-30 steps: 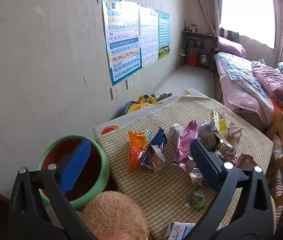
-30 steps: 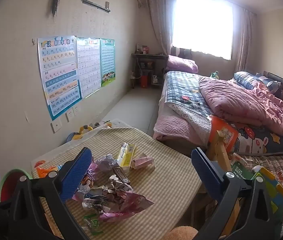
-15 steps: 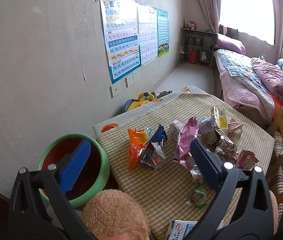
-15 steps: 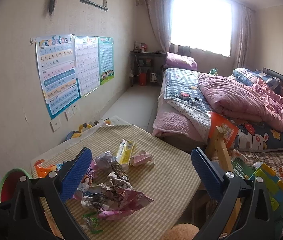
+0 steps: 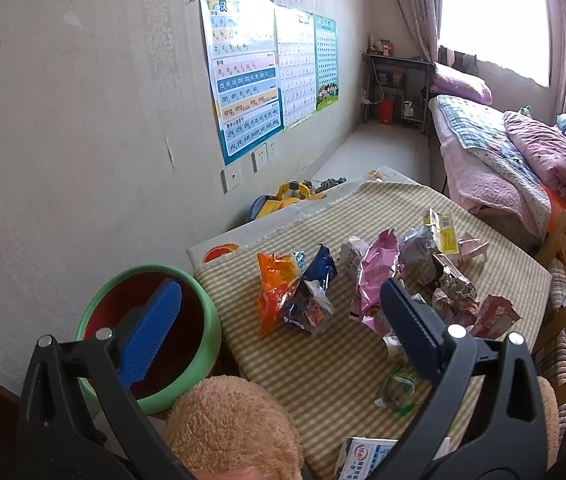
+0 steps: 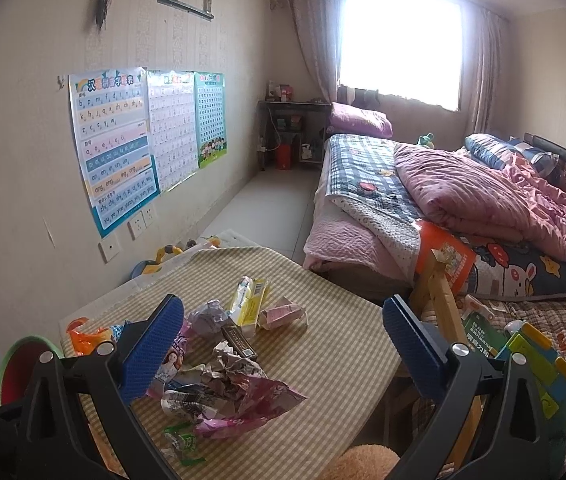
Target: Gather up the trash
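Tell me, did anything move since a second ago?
Hardly anything. Both views drift slightly, so the left gripper and right gripper shifted a little, jaws open and empty throughout. Nothing was grabbed or dropped. The orange wrapper, pink wrapper and yellow carton lie where they were on the checked table, beside the green bin.

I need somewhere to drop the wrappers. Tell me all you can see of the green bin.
The bin is round, with a thick light-green rim and a dark red inside; it looks like plastic. It stands upright and open by the wall, off the table's near-left corner and lower than its top. Nothing shows inside. The left gripper, open, partly hides it.
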